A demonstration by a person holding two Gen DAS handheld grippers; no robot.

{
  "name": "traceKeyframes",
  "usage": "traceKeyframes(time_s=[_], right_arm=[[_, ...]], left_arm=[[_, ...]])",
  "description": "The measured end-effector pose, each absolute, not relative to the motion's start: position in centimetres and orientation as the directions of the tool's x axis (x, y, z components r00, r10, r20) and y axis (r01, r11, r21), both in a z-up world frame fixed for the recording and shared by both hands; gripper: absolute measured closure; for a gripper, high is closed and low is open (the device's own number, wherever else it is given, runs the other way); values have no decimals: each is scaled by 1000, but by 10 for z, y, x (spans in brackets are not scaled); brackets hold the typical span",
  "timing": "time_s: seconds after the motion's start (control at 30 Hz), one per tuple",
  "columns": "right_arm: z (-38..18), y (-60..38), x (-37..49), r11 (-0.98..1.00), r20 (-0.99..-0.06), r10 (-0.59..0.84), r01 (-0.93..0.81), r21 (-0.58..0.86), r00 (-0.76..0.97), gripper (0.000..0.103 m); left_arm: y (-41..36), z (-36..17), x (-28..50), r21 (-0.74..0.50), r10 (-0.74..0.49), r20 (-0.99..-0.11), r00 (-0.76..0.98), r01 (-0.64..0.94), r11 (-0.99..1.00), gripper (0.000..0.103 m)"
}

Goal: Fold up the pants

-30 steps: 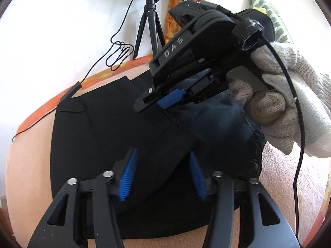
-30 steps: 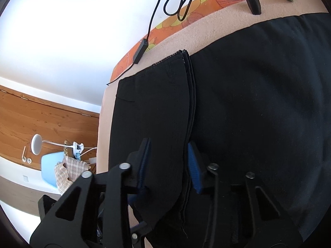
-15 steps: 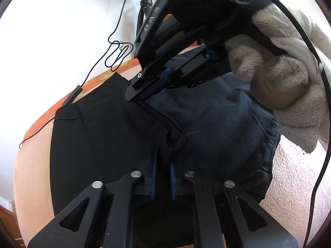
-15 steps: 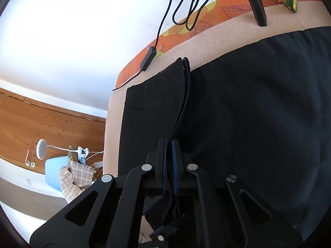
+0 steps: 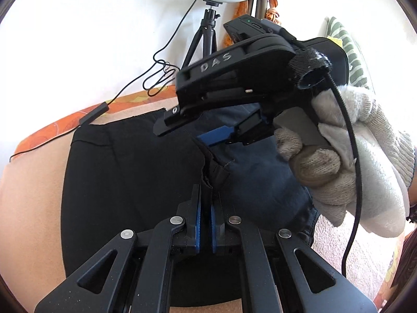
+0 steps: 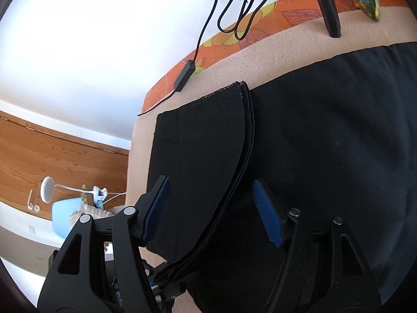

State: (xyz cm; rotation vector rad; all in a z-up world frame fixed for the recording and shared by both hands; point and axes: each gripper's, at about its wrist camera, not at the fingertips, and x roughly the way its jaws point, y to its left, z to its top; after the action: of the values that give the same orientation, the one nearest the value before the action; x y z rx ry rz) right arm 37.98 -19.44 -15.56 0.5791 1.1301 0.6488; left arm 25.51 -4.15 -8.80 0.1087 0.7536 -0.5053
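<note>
Black pants point(image 5: 125, 172) lie spread on a beige padded surface point(image 5: 28, 195). My left gripper point(image 5: 205, 208) is shut on a raised fold of the pants at their middle, where darker cloth meets bluish cloth. A gloved hand point(image 5: 351, 169) holds my right gripper point(image 5: 182, 135) above the pants' far part. In the right wrist view the right gripper point(image 6: 211, 208) has its jaws opening. The layered seam edge of the pants point(image 6: 242, 140) runs between its blue pads point(image 6: 265, 214) without being pressed.
A ring light on a tripod point(image 5: 208, 39) stands at the back. A cable with a black inline box point(image 6: 185, 75) lies on the orange flowered edge point(image 6: 260, 18). A tripod leg point(image 6: 328, 5) rests near the pants. A striped cushion point(image 5: 349, 41) sits far right.
The left gripper closed on the pants fold and rose a little with it. The right gripper closed on the seam edge, then opened off it again.
</note>
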Motion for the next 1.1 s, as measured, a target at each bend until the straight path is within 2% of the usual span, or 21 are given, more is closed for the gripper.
traceKeyframes(time_s=[0.03, 0.07, 0.13, 0.47, 0.67, 0.73, 0.77, 0.8, 0.87, 0.97, 1.1], right_arm=[[-157, -191, 379, 695, -639, 714, -176, 697, 286, 69], [-158, -189, 378, 710, -654, 699, -172, 683, 288, 89], [-158, -189, 372, 730, -669, 676, -164, 663, 309, 94], [-104, -230, 332, 787, -637, 606, -245, 567, 476, 98], [-75, -274, 308, 830, -622, 541, -236, 506, 567, 98], [-69, -289, 302, 840, -611, 519, -227, 492, 597, 98], [-67, -297, 300, 850, -608, 502, -222, 477, 615, 98], [-65, -305, 297, 858, -605, 488, -218, 465, 629, 98], [-66, -319, 295, 869, -609, 468, -207, 450, 641, 98], [-69, -335, 292, 888, -626, 435, -193, 418, 647, 98], [-83, -361, 295, 884, -638, 428, -151, 442, 640, 98]], left_arm=[[-43, -90, 262, -87, -403, -680, 613, 478, 874, 99], [-44, -89, 260, -86, -403, -681, 612, 480, 873, 99], [-47, -88, 252, -98, -410, -680, 608, 479, 872, 99], [-96, -65, 233, -130, -485, -647, 589, 541, 831, 99], [-137, -46, 220, -132, -520, -634, 572, 582, 802, 99], [-147, -43, 216, -137, -518, -654, 551, 587, 798, 94], [-148, -42, 211, -134, -510, -661, 551, 582, 802, 84], [-148, -40, 208, -136, -507, -664, 549, 578, 805, 70], [-139, -35, 198, -161, -518, -661, 544, 571, 805, 59], [-116, -26, 190, -166, -499, -646, 577, 533, 830, 59], [-76, -28, 196, -97, -365, -643, 674, 401, 911, 59]])
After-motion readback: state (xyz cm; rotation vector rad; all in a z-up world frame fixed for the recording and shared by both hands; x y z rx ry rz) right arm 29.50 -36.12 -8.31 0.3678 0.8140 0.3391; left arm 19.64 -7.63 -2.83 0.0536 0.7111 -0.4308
